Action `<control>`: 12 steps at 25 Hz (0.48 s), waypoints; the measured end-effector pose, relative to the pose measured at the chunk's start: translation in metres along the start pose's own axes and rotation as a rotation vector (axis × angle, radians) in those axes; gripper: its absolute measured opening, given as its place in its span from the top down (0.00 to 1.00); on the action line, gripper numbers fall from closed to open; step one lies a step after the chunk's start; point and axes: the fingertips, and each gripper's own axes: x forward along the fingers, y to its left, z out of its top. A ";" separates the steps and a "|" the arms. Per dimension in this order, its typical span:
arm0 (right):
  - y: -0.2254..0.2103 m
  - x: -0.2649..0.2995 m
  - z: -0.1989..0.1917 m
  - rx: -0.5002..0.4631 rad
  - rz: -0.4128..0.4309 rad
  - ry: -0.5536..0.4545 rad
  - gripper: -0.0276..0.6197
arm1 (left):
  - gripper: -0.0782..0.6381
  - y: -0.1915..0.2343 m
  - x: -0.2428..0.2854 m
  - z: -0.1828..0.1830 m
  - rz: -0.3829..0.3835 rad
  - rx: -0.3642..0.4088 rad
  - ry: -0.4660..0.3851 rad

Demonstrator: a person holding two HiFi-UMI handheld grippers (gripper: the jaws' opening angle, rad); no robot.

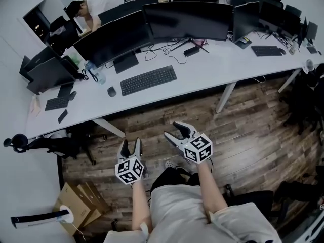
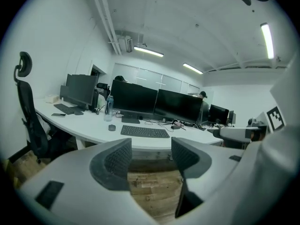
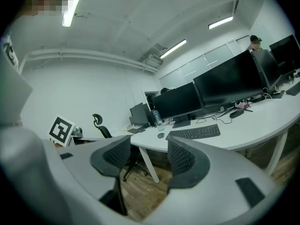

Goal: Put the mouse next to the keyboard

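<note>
Mouse [image 1: 112, 91] beside keyboard [image 1: 148, 80], lengthwise toward monitors [image 1: 114, 42]

Grey two-jaw left gripper [image 2: 151, 148]: black ribbed pads, jaws standing apart, nothing between them. Brown wooden plank floor [image 2: 150, 191] shows through the gap.

Long white curved desk [image 2: 89, 131] beyond, bearing:
- flat black keyboard [image 2: 144, 131]
- small dark oval mouse [image 2: 112, 127], just left of the keyboard, not touching
- clear plastic bottle with blue cap [image 2: 108, 108], upright
- two wide black monitors [image 2: 133, 99], side by side

Black high-backed office chair [image 2: 29, 121] at far left.
</note>
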 end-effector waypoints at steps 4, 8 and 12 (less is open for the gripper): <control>0.004 0.008 -0.004 0.002 0.013 0.025 0.48 | 0.53 0.006 -0.002 0.002 0.021 -0.001 -0.011; 0.009 0.014 -0.008 -0.001 0.026 0.042 0.41 | 0.53 0.012 -0.006 0.002 0.038 -0.003 -0.011; 0.013 0.020 -0.009 -0.005 0.036 0.045 0.39 | 0.52 0.018 -0.009 0.004 0.048 -0.004 -0.016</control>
